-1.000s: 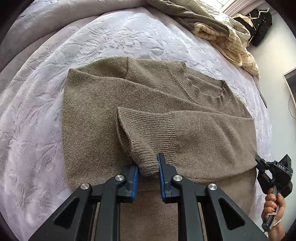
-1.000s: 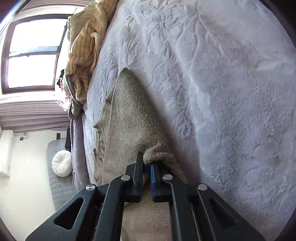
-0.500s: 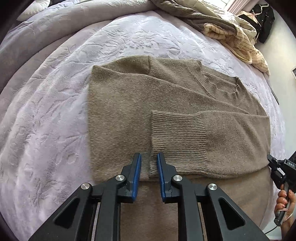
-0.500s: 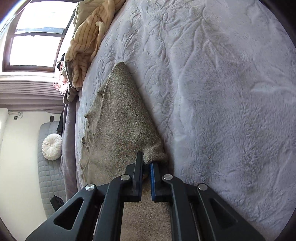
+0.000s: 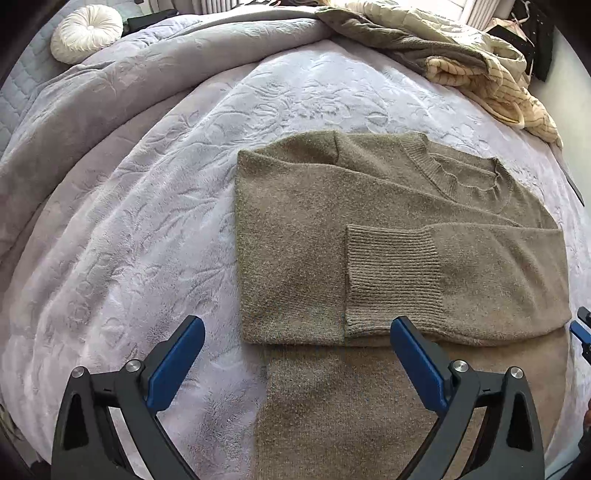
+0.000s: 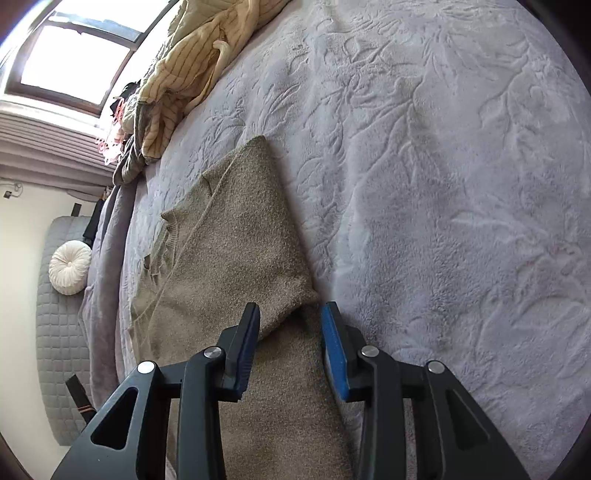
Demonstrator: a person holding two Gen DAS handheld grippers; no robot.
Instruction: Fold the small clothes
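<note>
A brown knit sweater [image 5: 295, 236] lies flat on the bed, both sleeves folded across its chest. The ribbed cuff [image 5: 395, 277] of the upper sleeve rests near the middle. My left gripper [image 5: 297, 347] is wide open and empty, just above the sweater's lower body. My right gripper [image 6: 290, 328] is open over the folded sleeve edge of the sweater [image 6: 240, 251], holding nothing. Its tip also shows at the right edge of the left wrist view [image 5: 581, 328].
The lilac embossed blanket [image 5: 147, 192] covers the bed. A pile of striped and olive clothes [image 5: 461, 66] lies at the far side. A round white cushion [image 5: 86, 33] sits at the far left. A window [image 6: 74, 48] is beyond the bed.
Both grippers have opened and let go of the sleeve. The sleeve now lies flat across the sweater. The left gripper has drawn back and risen.
</note>
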